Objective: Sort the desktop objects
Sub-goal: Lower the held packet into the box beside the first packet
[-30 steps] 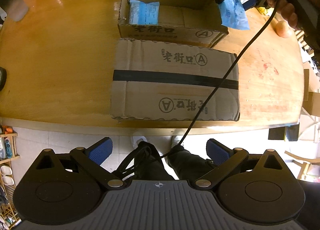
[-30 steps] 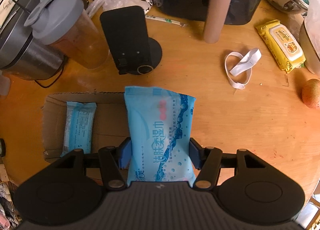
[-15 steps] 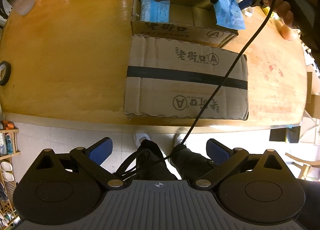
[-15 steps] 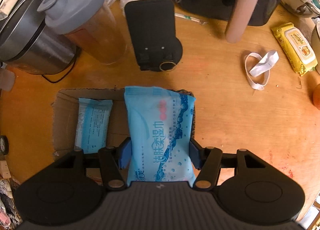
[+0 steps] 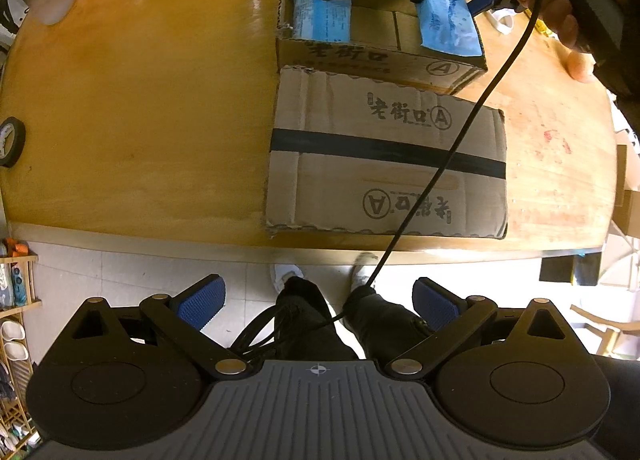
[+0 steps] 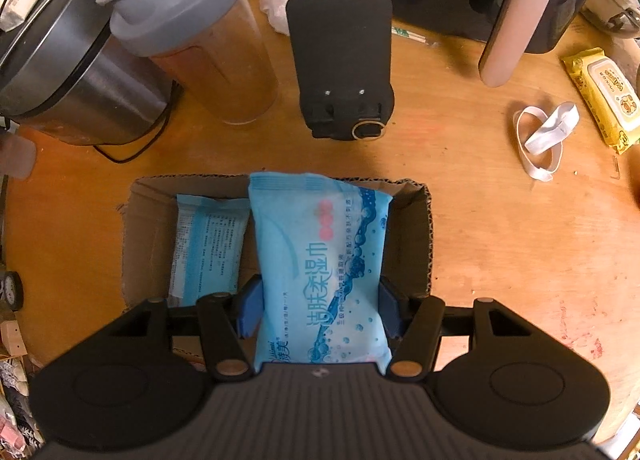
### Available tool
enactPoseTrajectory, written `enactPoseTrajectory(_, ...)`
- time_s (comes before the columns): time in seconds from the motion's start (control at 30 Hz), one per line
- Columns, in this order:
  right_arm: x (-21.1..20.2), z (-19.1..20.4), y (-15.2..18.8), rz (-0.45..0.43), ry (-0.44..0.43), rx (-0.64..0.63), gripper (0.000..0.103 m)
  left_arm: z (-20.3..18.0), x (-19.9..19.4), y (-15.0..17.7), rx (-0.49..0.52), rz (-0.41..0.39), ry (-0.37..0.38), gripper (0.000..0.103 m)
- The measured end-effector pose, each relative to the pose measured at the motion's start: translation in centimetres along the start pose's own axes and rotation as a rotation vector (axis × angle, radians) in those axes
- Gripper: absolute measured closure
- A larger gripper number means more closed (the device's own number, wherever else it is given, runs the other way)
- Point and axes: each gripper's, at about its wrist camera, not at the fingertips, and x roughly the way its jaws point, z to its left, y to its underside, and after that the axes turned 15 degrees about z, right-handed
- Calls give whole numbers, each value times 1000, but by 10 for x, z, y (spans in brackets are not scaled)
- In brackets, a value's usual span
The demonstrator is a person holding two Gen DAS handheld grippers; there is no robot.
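My right gripper [image 6: 320, 310] is shut on a blue wet-wipes pack [image 6: 320, 260] and holds it over the right half of an open cardboard box [image 6: 424, 244]. A second, paler blue pack [image 6: 208, 248] lies in the box's left half. In the left wrist view the box [image 5: 380, 60] sits at the far side of the table, the held pack [image 5: 448, 26] hangs over its right end, and the lying pack [image 5: 320, 16] is inside. My left gripper [image 5: 316, 302] is open and empty, off the table's near edge, above the floor.
A flattened cardboard flap [image 5: 384, 156] lies in front of the box. Behind the box stand a black phone stand [image 6: 340, 64], a shaker bottle [image 6: 192, 32] and a steel cooker [image 6: 68, 68]. A white elastic band [image 6: 544, 136] and a yellow wipes pack [image 6: 604, 96] lie at right. A tape roll [image 5: 10, 140] sits at left.
My right gripper has carried the blue wipes pack from beside the box's right end to over its right half. The left gripper has drifted left and stayed open.
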Motion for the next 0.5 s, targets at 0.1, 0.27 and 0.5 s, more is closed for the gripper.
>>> enactPoseTrajectory(0.1, 3, 2, -1, 3, 2, 0, 42, 2, 0, 0, -1, 1, -1, 0)
enactPoseTrajectory(0.27, 11, 1, -4, 9, 12, 8, 42, 7, 1, 1, -9, 6, -2, 0)
enactPoseTrajectory(0.5, 27, -2, -8, 20, 24, 23, 42, 14, 3, 1, -27, 17, -4, 0)
